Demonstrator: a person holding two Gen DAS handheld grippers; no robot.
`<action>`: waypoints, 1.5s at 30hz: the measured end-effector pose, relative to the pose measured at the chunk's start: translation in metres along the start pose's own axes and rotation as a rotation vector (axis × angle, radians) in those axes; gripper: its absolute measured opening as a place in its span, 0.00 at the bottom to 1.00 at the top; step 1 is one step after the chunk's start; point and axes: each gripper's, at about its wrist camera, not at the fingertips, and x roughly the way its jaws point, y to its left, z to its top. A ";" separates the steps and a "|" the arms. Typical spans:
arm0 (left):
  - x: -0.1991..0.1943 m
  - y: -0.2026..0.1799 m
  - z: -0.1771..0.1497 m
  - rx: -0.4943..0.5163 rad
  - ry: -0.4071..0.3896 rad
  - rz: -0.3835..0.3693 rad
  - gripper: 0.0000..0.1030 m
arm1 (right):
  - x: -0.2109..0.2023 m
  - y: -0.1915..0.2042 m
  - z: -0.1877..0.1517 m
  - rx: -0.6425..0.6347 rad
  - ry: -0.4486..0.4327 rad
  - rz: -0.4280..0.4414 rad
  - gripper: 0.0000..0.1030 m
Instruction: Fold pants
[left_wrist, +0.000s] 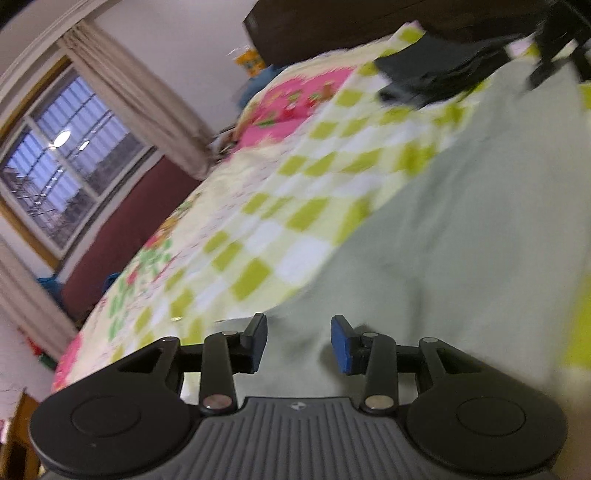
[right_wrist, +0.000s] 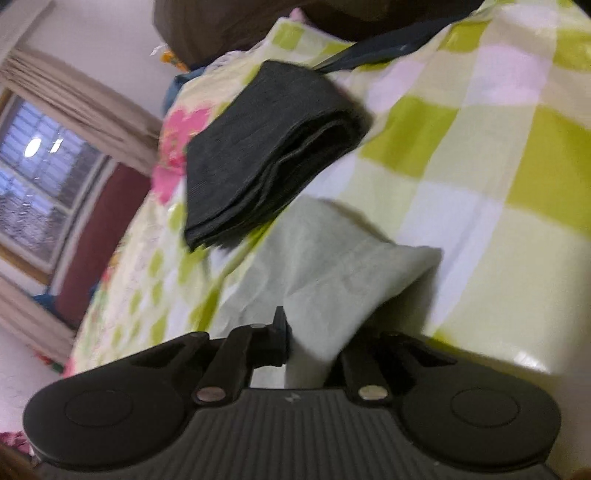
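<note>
Pale green pants (left_wrist: 461, 229) lie spread over a bed with a green and white checked sheet (left_wrist: 295, 177). My left gripper (left_wrist: 299, 343) hovers just over the near part of the pants. It is open, with nothing between its blue-padded fingers (left_wrist: 341, 347). In the right wrist view, my right gripper (right_wrist: 306, 343) is shut on a corner of the pale green pants (right_wrist: 332, 273), which rises in a bunched fold out of the jaws. The cloth hides its right finger.
A folded dark garment (right_wrist: 266, 147) lies on the sheet beyond the pants, also seen as the dark garment (left_wrist: 436, 74) at the far end of the bed. A dark wooden headboard (left_wrist: 332, 26) stands behind it. A curtained window (left_wrist: 55, 166) is on the left.
</note>
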 end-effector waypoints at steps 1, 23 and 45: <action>0.012 0.005 -0.002 0.007 0.021 0.029 0.52 | -0.004 0.000 -0.001 -0.020 0.007 -0.030 0.12; 0.016 0.080 -0.065 -0.291 0.069 0.201 0.62 | 0.124 0.318 -0.194 -1.035 0.553 0.564 0.41; 0.031 0.089 -0.086 -0.376 0.070 0.190 0.62 | 0.142 0.337 -0.207 -1.162 0.767 0.628 0.31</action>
